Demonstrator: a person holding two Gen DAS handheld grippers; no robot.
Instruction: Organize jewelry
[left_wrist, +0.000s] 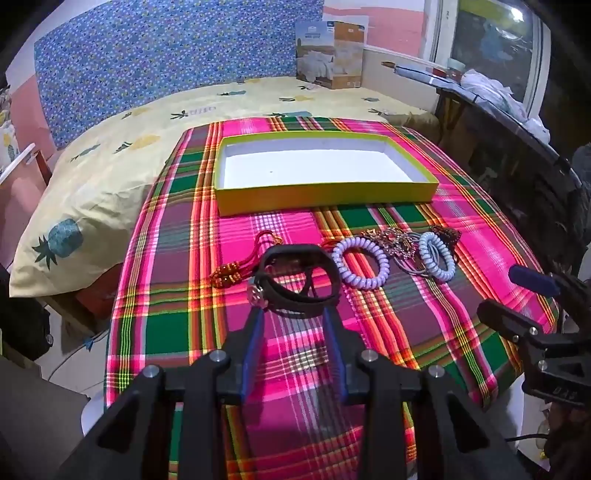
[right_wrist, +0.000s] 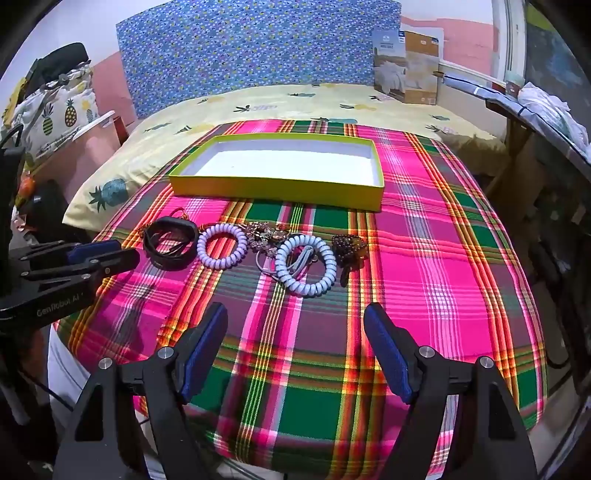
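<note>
A row of jewelry lies on the plaid cloth (right_wrist: 424, 236): a black strap bracelet (left_wrist: 295, 280) (right_wrist: 170, 242), a red and gold beaded cord (left_wrist: 236, 271), a lilac spiral band (left_wrist: 360, 264) (right_wrist: 221, 245), a gold chain piece (right_wrist: 264, 234), a pale blue spiral band (left_wrist: 437, 258) (right_wrist: 306, 264) and a dark beaded piece (right_wrist: 349, 245). The empty yellow box (left_wrist: 325, 195) (right_wrist: 277, 192) sits behind them. My left gripper (left_wrist: 295, 314) (right_wrist: 99, 254) is open, fingertips at the near edge of the black bracelet. My right gripper (right_wrist: 295, 328) (left_wrist: 517, 291) is open and empty, short of the pale blue band.
The cloth covers the near part of a bed with a yellow pineapple sheet (left_wrist: 122, 155). A cardboard package (left_wrist: 330, 55) stands at the back. A cluttered dark table (left_wrist: 509, 110) runs along the right side. The cloth's edge drops off on the left and front.
</note>
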